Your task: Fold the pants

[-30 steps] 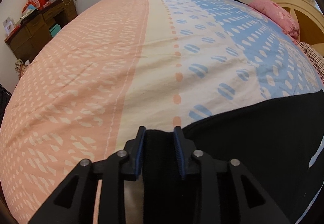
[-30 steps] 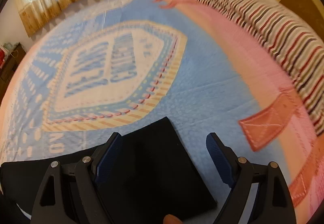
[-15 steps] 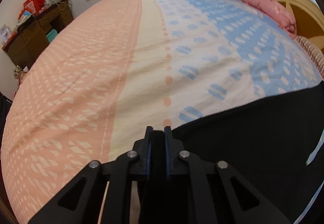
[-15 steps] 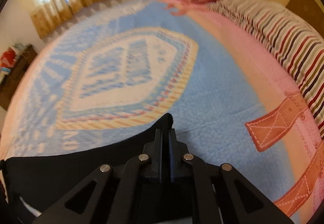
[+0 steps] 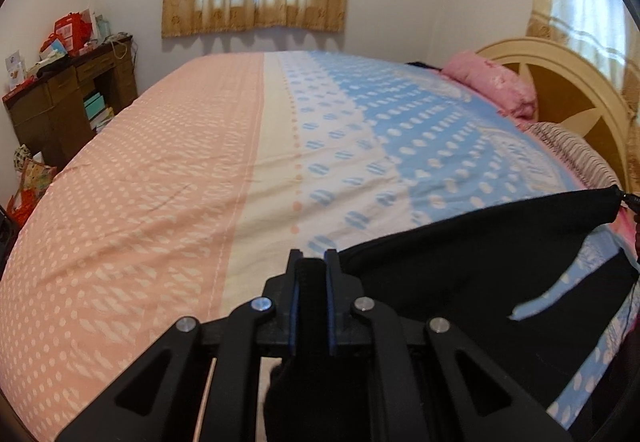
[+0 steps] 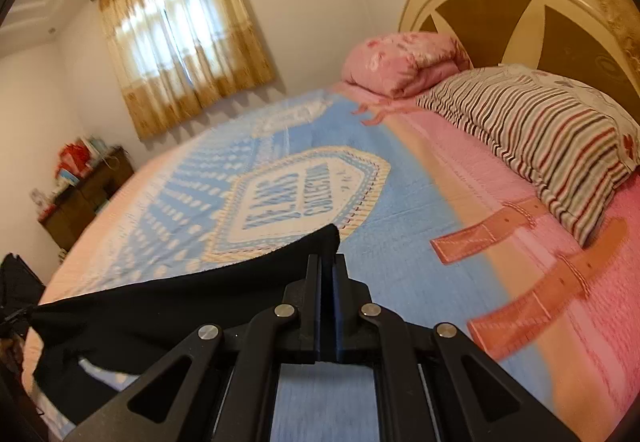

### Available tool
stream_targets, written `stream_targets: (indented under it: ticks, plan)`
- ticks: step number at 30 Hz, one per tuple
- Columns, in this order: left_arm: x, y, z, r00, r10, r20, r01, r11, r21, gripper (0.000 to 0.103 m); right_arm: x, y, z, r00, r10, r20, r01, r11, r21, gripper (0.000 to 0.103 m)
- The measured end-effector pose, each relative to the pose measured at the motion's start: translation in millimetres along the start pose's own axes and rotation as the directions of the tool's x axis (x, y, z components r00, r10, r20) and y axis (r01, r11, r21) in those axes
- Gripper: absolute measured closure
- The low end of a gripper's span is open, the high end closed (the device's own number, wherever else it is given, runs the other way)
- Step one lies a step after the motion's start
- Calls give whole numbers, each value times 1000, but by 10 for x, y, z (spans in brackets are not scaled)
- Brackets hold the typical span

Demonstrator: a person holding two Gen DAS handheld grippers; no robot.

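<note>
black cloth hangs stretched between the two tools – the pants [image 5: 480, 282] held by one edge, lifted off the bed [image 5: 200, 202] so the rest drapes down below them. the left tool [image 5: 313, 262] is pinched shut on a thick bunch of fabric; the right tool [image 6: 328, 266] is closed tight on a thin corner. lifted level like this, i'd guess, to lay one half over the other. no containers near either tool – just pillows [image 6: 540, 130] far ahead.
</note>
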State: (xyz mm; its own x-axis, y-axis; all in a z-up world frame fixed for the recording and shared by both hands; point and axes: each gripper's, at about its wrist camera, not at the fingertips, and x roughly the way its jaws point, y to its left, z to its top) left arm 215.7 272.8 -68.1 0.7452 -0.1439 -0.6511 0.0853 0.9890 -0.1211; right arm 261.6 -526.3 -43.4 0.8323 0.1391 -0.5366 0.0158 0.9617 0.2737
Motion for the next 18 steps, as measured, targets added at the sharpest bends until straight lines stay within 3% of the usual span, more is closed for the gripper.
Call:
stream_targets:
  ticks: [7, 10, 18]
  plan:
    - [-297, 107, -363, 995, -74, 62, 77, 996, -53, 92, -591, -222, -448, 997, 54, 47, -55, 998, 17, 99]
    - [-348, 141, -577, 991, -114, 65, 119, 991, -68, 92, -713, -378, -663, 998, 54, 22, -55, 998, 41, 99]
    - [-376, 122, -1020, 989, -144, 33, 146, 987, -62, 92, -819, -571, -1037, 998, 25, -49, -23, 999, 43, 99]
